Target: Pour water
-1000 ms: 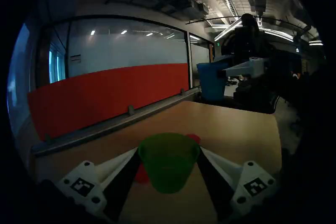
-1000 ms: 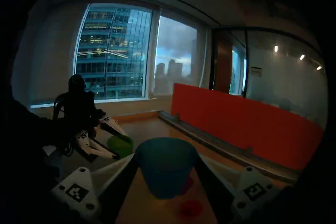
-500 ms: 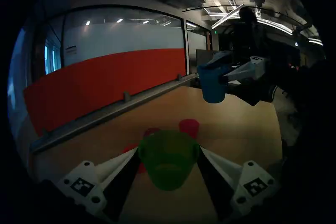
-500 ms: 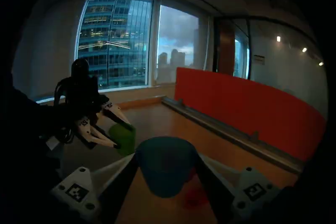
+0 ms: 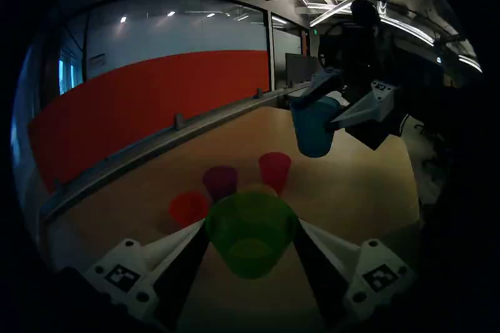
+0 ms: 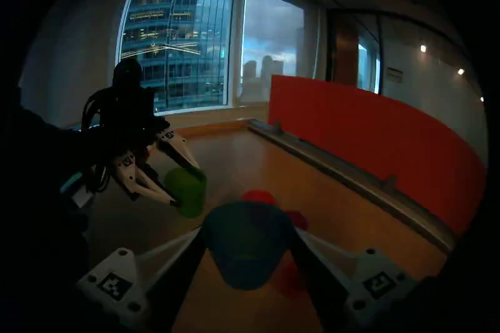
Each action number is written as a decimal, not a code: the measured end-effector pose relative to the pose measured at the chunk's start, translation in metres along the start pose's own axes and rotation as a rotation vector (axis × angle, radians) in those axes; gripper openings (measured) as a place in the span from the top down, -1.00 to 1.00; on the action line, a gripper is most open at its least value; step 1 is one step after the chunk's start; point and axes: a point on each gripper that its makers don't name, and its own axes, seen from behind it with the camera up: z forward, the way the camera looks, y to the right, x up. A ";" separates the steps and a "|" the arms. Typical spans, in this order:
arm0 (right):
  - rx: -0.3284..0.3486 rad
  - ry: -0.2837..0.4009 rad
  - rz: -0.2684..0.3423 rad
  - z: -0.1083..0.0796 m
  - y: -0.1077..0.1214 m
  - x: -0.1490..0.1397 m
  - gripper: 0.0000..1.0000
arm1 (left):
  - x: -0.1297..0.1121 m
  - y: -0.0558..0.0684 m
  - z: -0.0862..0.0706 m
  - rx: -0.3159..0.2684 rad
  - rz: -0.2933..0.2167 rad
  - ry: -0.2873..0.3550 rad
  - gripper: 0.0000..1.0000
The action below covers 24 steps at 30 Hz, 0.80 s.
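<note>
My left gripper (image 5: 250, 228) is clamped on a translucent green plastic cup (image 5: 251, 252), held above the wooden table (image 5: 356, 189). My right gripper (image 6: 247, 233) squeezes a blue plastic cup (image 6: 247, 258) the same way. In the left gripper view it hangs at one o'clock, well apart. Three small red and purple cups (image 5: 220, 181) stand on the table around twelve o'clock. I cannot tell which cup holds water. I'd bring the rims close, then tip slowly.
</note>
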 end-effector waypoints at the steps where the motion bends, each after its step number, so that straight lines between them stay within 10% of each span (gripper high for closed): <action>1: 0.002 -0.005 0.000 0.001 0.000 -0.003 -0.85 | -0.002 0.000 0.001 -0.003 0.000 -0.005 -0.76; 24: 0.056 -0.138 0.014 0.027 -0.010 -0.076 -0.85 | -0.048 0.013 0.024 -0.063 -0.001 -0.122 -0.76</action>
